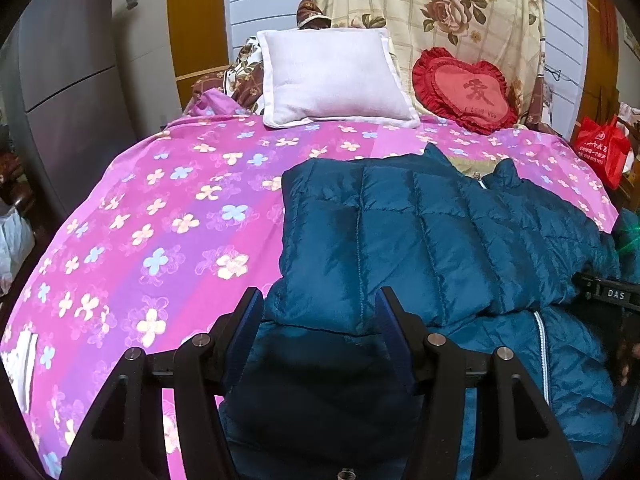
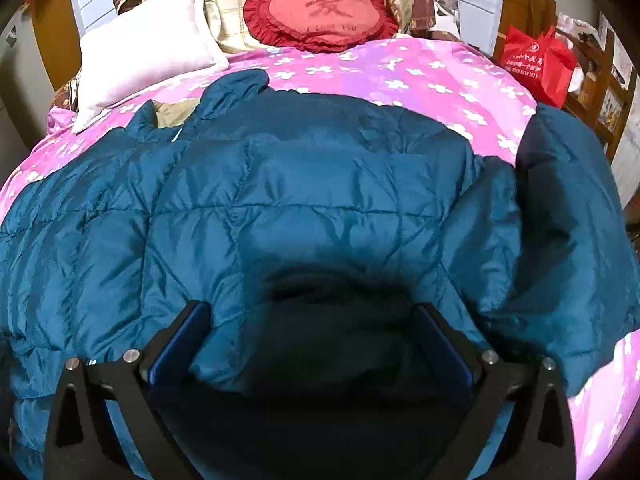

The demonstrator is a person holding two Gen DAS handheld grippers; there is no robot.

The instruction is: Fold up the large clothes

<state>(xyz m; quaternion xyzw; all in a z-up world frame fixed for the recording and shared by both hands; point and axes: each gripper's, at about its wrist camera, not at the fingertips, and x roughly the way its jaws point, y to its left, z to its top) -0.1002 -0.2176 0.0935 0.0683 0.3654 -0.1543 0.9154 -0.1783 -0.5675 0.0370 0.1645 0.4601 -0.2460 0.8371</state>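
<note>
Room: we see a bedroom, white slatted wall behind, wood trim at the sides, a grey cabinet on the far left.
Bed: pink flowered sheet covers it — the bed carries everything.
Headboard end: white pillow beside a red heart cushion, both leaning on a cream rose-print cloth.
Side: red bag off the bed's right edge.
Jacket: teal quilted puffer jacket lies spread on the bed's near right part, collar toward the pillows, white zipper line visible in the left view; one flap folded over the body, a sleeve draped to the right in the right view.
Left tongs: partly open, a puffy fold of the jacket sits between the fingers and fills the gap — we read it as gripped.
Right tongs: jaws spread wide, fingers resting down on the jacket, fabric bulging between them; pads do not press on it, so nothing held.
Cross view: a black part of the right tool shows at the right edge of the left view.
</note>
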